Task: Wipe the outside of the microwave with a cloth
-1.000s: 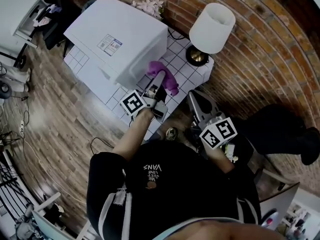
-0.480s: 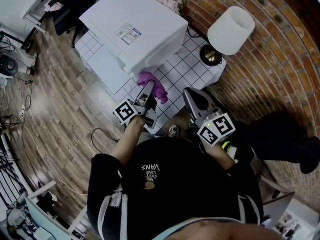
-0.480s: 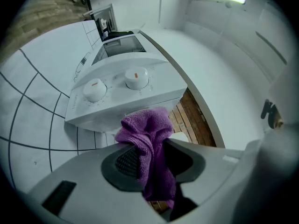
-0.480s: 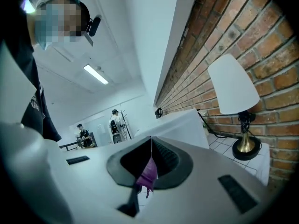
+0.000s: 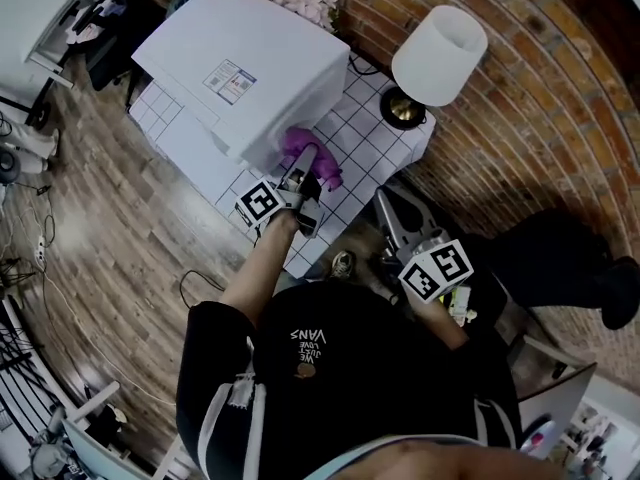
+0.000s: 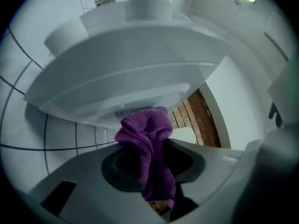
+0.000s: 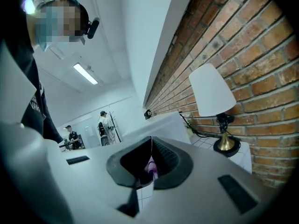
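A white microwave [image 5: 240, 68] sits on a white tiled surface [image 5: 372, 140]. A purple cloth [image 5: 312, 158] is bunched against the lower part of the microwave's side wall, clamped in the left tongs [image 5: 303, 168]. The right tongs [image 5: 392, 203] are closed on nothing, held near the person's body, apart from the microwave. A white-shaded lamp [image 5: 438, 53] stands on the same surface against a brick wall [image 5: 540, 98]

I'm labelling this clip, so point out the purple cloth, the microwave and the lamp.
purple cloth [image 6: 145, 125]: left gripper view, bunched top fold.
microwave [image 5: 280, 48]: head view, white top panel.
lamp [image 5: 440, 53]: head view, white shade.
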The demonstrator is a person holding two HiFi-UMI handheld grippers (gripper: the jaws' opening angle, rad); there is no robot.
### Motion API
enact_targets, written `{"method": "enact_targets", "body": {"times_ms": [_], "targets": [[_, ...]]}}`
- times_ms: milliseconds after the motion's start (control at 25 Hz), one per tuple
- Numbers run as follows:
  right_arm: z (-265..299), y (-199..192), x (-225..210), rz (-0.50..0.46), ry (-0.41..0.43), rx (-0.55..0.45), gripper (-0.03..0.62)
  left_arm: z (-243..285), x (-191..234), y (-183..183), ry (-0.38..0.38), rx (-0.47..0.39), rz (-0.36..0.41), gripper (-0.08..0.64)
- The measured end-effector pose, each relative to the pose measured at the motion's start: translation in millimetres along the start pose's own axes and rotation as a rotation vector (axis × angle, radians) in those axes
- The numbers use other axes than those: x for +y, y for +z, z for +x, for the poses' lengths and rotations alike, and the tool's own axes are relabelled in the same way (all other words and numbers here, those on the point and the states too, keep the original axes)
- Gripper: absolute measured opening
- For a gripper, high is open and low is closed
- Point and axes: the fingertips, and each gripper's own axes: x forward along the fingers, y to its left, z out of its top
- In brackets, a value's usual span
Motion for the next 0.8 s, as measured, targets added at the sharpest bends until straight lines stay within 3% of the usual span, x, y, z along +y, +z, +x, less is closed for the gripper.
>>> {"method": "enact_targets", "body": {"times_ms": [480,800], "targets": [[-41,0,-57,0.031,-0.159,-0.012,0.003,113,25,-24,0.012,0.021,-0.006,0.14],[-52,0,-70,0.039,-0.195,-0.005,0.003,136,38,-19,0.041,0.021,0.011,0.14]]}}
